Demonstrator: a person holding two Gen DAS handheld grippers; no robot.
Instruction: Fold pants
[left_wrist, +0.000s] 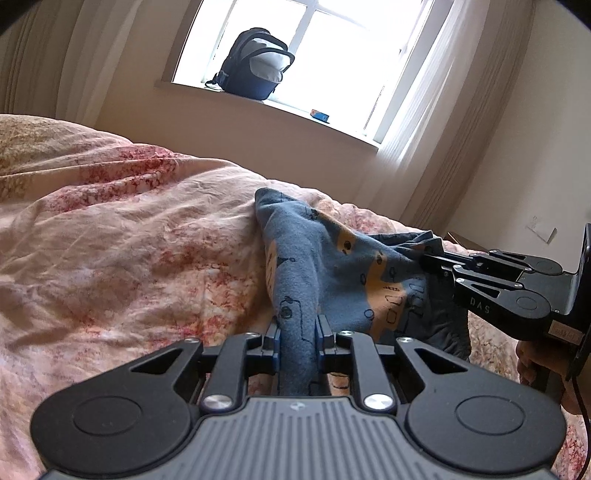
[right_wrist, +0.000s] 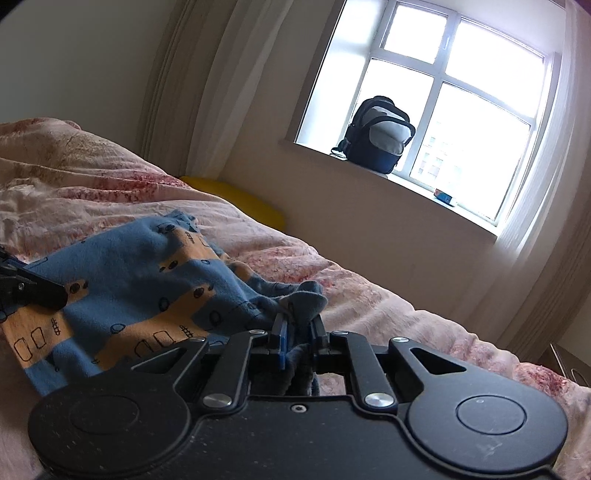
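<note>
Your left gripper (left_wrist: 298, 334) and right gripper (right_wrist: 299, 332) each pinch a bunched edge of the pants (left_wrist: 332, 266): soft, light, floppy cloth, best held at corners.

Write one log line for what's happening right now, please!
step: fold pants | left gripper: shut on pants | right gripper: shut on pants | pants: partly on bed

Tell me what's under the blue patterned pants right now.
The pants lie bunched on the pink floral bedspread, which shows all around them. Whatever lies directly beneath the fabric is covered, so nothing else can be confirmed there.
</note>
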